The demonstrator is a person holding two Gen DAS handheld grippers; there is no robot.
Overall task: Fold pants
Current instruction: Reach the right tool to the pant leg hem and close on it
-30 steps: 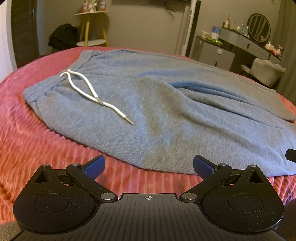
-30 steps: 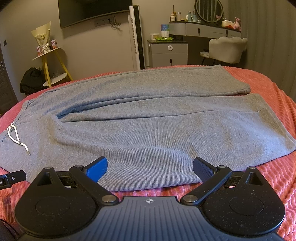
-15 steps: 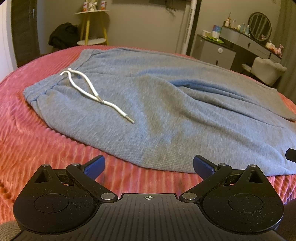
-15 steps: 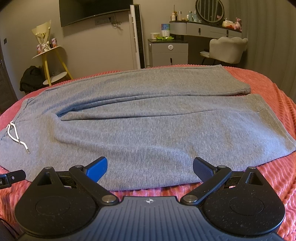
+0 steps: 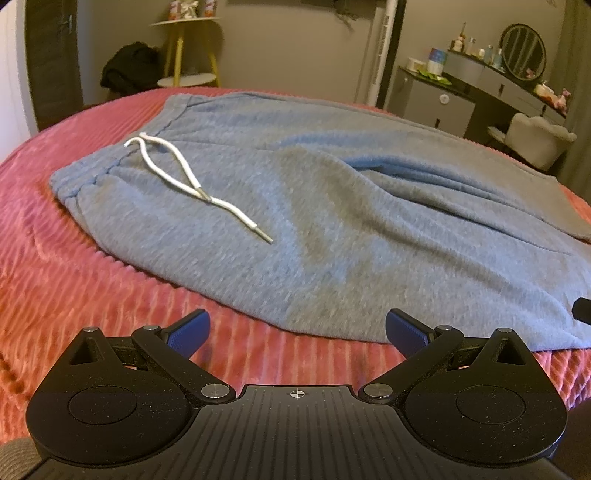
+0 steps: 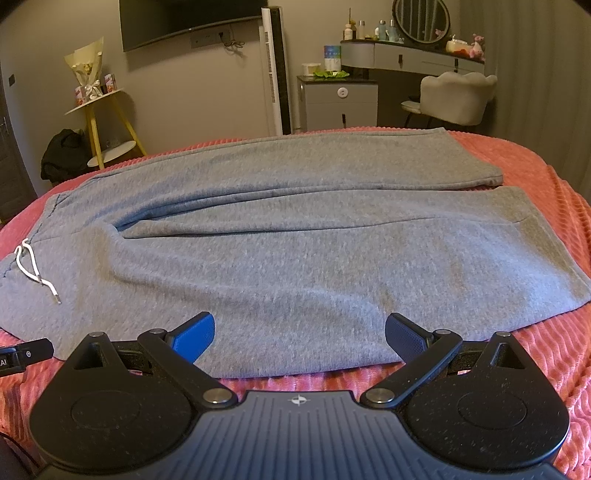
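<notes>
Grey sweatpants point(image 5: 332, 206) lie spread flat on a red ribbed bedspread point(image 5: 74, 280), waistband to the left with a white drawstring point(image 5: 184, 177), both legs running to the right. The right wrist view shows the pants point(image 6: 295, 258) full length, the drawstring point(image 6: 33, 269) at the far left. My left gripper point(image 5: 295, 330) is open and empty just above the bedspread, at the near hem of the hip area. My right gripper point(image 6: 299, 334) is open and empty over the near edge of the near leg.
Beyond the bed stand a yellow-legged side table point(image 6: 99, 110), a black bag point(image 6: 62, 155), a grey cabinet point(image 6: 340, 103), a vanity with round mirror point(image 6: 421, 18) and a pale chair point(image 6: 458, 96). The red bedspread point(image 6: 535, 369) borders the pants.
Both grippers have drifted slightly; the pants sit a little differently in each view. Both stay open and empty, and the pants have not moved.
</notes>
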